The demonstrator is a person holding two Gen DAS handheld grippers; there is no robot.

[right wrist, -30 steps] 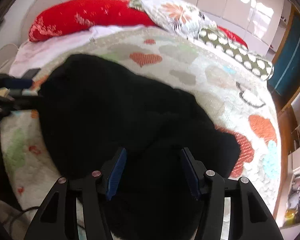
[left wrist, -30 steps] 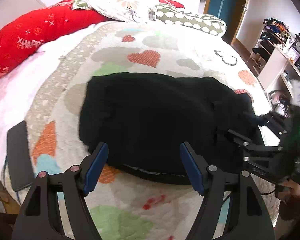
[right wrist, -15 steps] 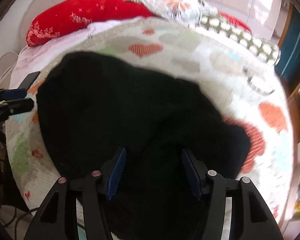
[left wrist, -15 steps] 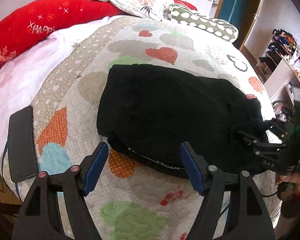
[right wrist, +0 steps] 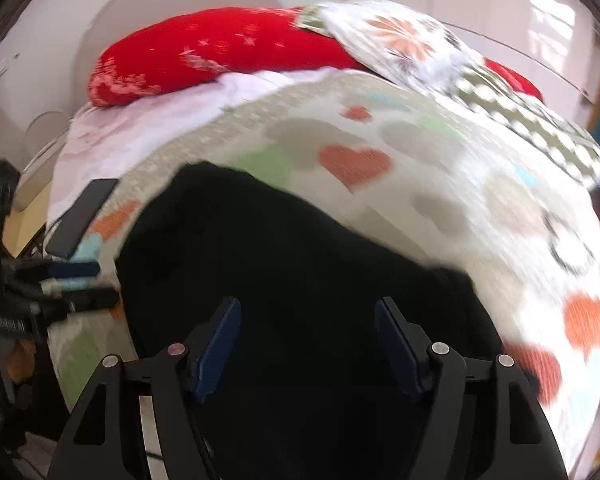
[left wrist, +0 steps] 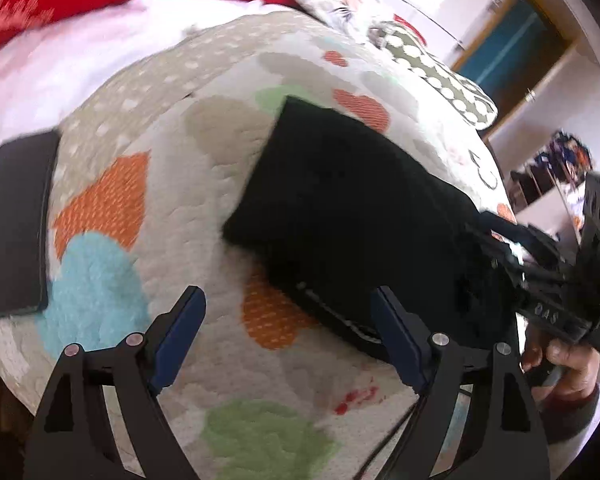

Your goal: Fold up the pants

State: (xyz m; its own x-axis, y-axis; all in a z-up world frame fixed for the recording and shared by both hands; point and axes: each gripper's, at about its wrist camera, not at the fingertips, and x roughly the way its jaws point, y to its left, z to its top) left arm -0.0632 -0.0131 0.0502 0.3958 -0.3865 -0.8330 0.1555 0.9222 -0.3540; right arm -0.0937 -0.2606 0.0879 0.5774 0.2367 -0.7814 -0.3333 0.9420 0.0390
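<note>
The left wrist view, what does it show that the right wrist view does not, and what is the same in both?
Only the left wrist view: a teal door, a cluttered shelf, and the right tool reaching the pants' edge, its jaws opening. Only the right wrist view: a white round headboard and the left tool beside the pants, jaws opening, gripping nothing. Both: black pants on the heart quilt, red pillow, dark phone.
</note>
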